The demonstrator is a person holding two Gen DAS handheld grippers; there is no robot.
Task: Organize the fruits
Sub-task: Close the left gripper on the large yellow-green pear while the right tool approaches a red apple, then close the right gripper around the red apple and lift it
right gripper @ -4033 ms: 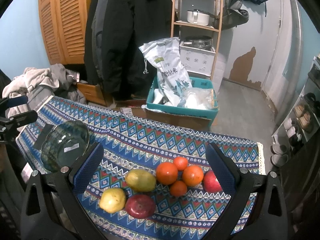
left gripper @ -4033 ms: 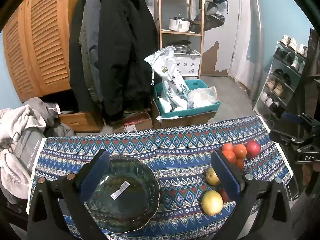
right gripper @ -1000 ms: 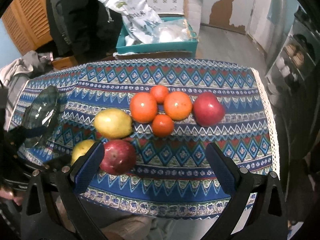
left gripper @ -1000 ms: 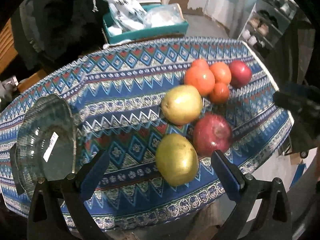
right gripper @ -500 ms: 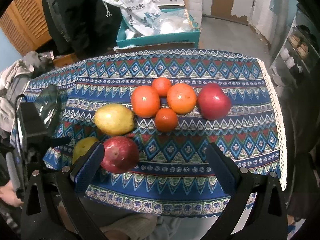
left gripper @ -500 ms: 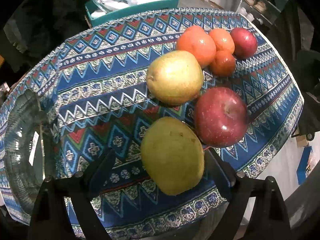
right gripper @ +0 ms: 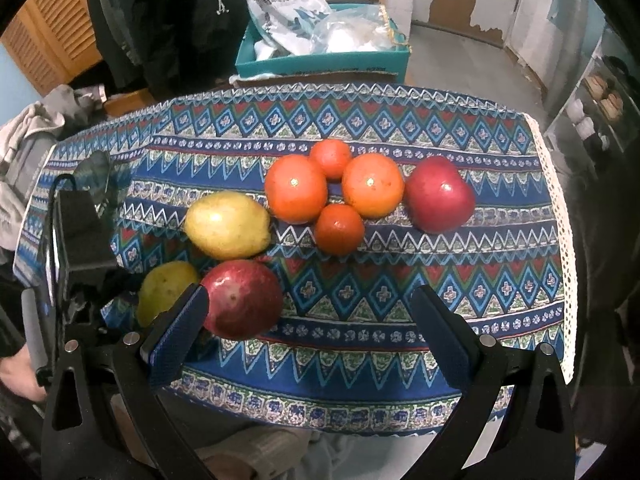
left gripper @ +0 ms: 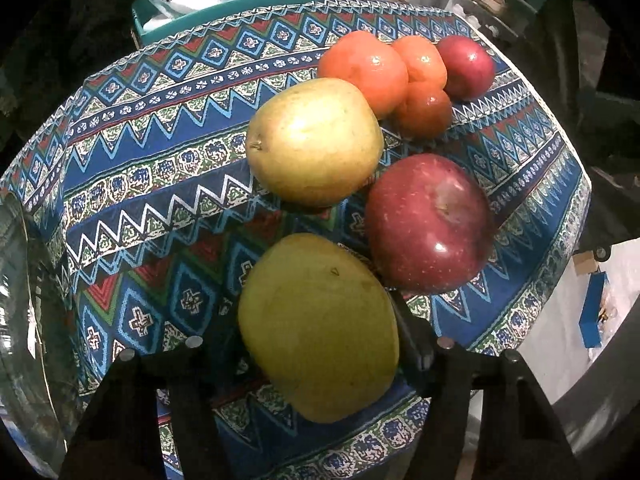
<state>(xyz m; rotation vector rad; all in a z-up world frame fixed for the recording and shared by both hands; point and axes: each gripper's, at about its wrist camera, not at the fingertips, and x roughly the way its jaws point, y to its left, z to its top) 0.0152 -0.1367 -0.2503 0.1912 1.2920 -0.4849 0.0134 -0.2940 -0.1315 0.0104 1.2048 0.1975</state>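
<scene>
The left gripper (left gripper: 320, 340) points steeply down over the near edge of a table draped in a blue, red and white zigzag-patterned cloth (left gripper: 160, 184), and its jaws are closing around a yellow-green pear (left gripper: 318, 326); whether the pads already press on the fruit cannot be told, since the pear hides them. The pear lies on the cloth with its long axis running from the near edge toward the table's middle, its broad end toward the camera. Just beyond it a second yellow pear (left gripper: 314, 142) lies crosswise, stem end pointing left. A dark red apple (left gripper: 428, 224) sits just right of the first pear, stem dimple turned upward. Farther back, three round orange fruits (left gripper: 364, 70) in this view cluster beside a second red apple (left gripper: 466, 66). A clear glass bowl (left gripper: 24, 320) stands at the left edge. The right gripper (right gripper: 308, 332) hovers above the cloth with jaws wide apart and nothing between them.
</scene>
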